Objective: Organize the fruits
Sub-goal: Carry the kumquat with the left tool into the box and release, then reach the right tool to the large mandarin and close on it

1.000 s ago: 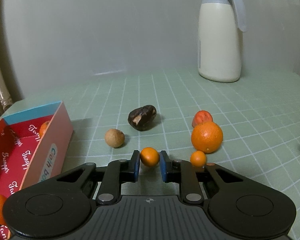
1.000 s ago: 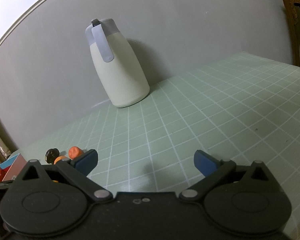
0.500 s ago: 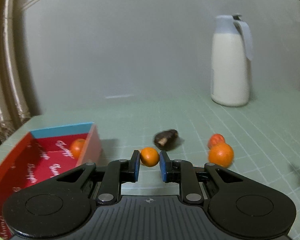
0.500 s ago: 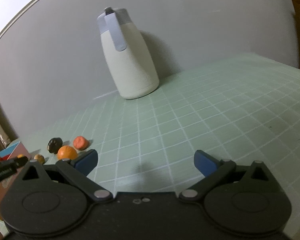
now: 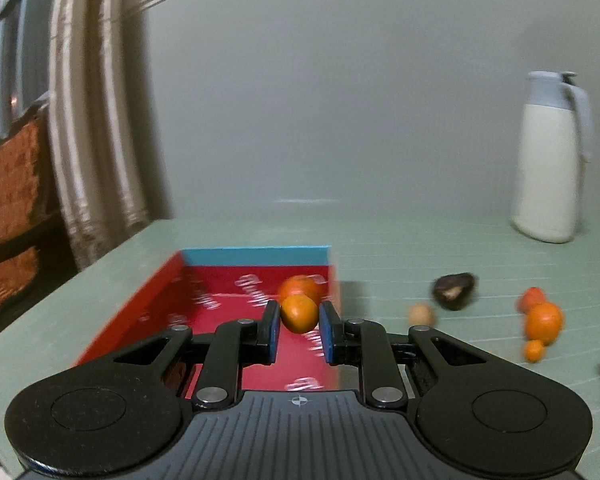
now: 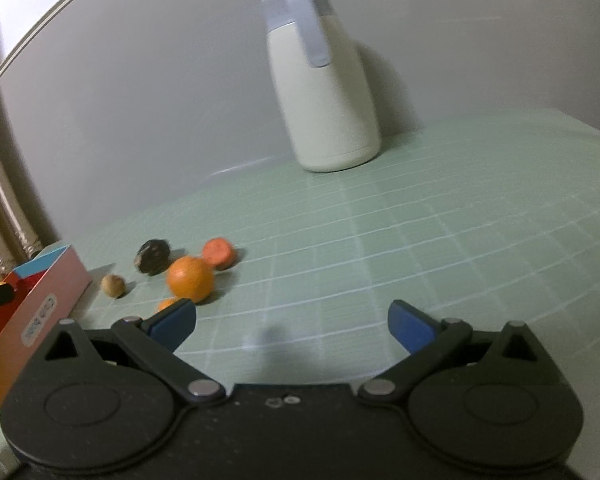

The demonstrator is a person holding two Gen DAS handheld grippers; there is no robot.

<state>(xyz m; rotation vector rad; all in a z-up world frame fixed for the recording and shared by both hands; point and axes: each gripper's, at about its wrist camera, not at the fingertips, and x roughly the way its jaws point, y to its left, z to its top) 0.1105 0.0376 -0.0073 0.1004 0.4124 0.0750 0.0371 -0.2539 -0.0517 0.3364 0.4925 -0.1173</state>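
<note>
Over the green table (image 5: pixel 400 248), I am holding a small orange (image 5: pixel 299 313) pinched in my left claw (image 5: pixel 299 334) above the red box (image 5: pixel 220 300), aiming to lower before releasing, while my right claw (image 6: pixel 291 326) is gaping wide and empty.

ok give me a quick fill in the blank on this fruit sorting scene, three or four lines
1. The left gripper holds a small ____ round fruit between its jaws.
2. That fruit hangs above the ____ cardboard box.
3. The right gripper has its jaws ____.
4. The tall cream jug with a grey lid stands ____ on the green grid mat.

Missing words: orange; red; open; upright
</note>
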